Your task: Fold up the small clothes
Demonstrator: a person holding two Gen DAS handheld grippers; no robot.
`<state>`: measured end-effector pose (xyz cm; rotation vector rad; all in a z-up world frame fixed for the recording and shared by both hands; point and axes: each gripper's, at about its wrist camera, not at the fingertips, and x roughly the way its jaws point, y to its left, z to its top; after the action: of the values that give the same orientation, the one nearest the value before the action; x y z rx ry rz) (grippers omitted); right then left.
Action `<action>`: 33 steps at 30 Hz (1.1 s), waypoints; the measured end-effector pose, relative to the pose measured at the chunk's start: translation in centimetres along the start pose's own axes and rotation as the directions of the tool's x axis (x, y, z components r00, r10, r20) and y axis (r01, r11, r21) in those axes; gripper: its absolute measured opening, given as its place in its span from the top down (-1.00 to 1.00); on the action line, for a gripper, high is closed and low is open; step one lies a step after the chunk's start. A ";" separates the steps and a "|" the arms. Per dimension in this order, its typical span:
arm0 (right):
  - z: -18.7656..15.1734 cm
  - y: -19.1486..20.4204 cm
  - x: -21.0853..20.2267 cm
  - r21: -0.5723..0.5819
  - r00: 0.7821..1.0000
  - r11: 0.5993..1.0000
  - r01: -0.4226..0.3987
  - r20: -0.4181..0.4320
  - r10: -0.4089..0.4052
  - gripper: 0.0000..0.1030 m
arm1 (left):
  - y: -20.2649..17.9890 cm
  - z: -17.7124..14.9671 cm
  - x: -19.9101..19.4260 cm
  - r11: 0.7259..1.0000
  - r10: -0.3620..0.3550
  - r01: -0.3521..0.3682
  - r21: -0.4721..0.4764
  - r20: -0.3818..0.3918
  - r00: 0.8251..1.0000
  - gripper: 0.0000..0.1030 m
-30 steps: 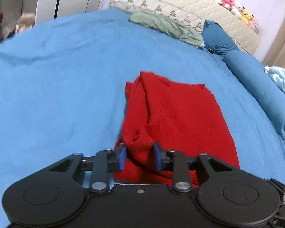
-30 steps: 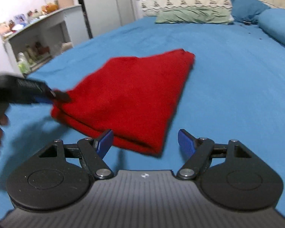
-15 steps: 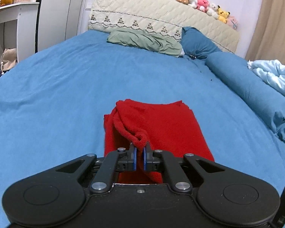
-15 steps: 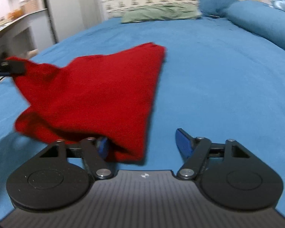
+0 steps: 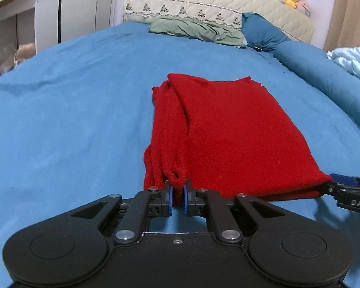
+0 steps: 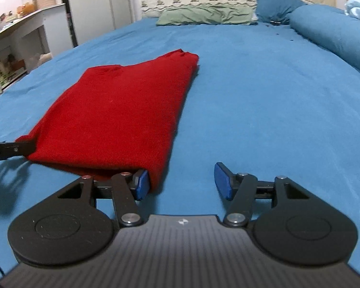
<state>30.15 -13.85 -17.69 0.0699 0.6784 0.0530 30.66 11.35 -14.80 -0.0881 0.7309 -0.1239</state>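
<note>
A red knit garment (image 5: 228,132) lies folded and flat on the blue bedsheet (image 5: 72,120). My left gripper (image 5: 178,193) pinches a small loop of the garment's near left corner between its blue pads, and its jaws are opening slightly. In the right wrist view the same garment (image 6: 122,110) stretches away to the left. My right gripper (image 6: 182,182) stands open at the near right corner. The cloth's edge touches its left pad (image 6: 141,183), the jaws are widening, and only bare sheet lies between them. Each gripper shows at the edge of the other's view.
A green pillow (image 5: 196,30), a dark blue pillow (image 5: 261,32) and a long blue bolster (image 5: 324,76) lie toward the quilted headboard (image 5: 216,2). A pale blue blanket (image 5: 355,60) is at the right. A white desk (image 6: 24,24) and cabinet (image 6: 93,7) stand left of the bed.
My left gripper shut on the garment's near left corner, lifted it, then came down. The garment now lies flatter. My right gripper's jaws narrowed and its left pad reached the near right corner.
</note>
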 end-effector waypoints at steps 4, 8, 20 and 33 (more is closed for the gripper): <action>0.2 -1.4 -1.6 0.003 0.997 0.998 -0.062 -0.035 0.062 -0.44 | -1.0 0.6 -1.5 0.997 0.031 -0.032 0.064 0.016 0.999 0.67; 1.9 -2.7 -4.6 0.035 0.992 0.992 -0.123 -0.032 0.124 -0.80 | 0.2 2.6 -3.2 0.994 0.081 -0.084 0.076 0.038 0.996 0.52; 12.1 -5.3 0.1 0.270 0.944 0.934 -0.234 -0.165 0.284 -1.00 | 2.1 11.1 4.5 0.995 -0.095 0.095 -0.004 -0.131 0.987 -0.91; 10.9 -3.8 10.8 0.411 0.918 0.871 -0.270 -0.164 0.362 -0.35 | 3.5 11.3 12.2 0.960 -0.254 0.217 -0.176 -0.224 0.941 -0.04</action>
<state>45.53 -17.33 -16.27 0.5616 0.9054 0.2514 47.48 13.52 -14.89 -0.3086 0.9749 -0.3145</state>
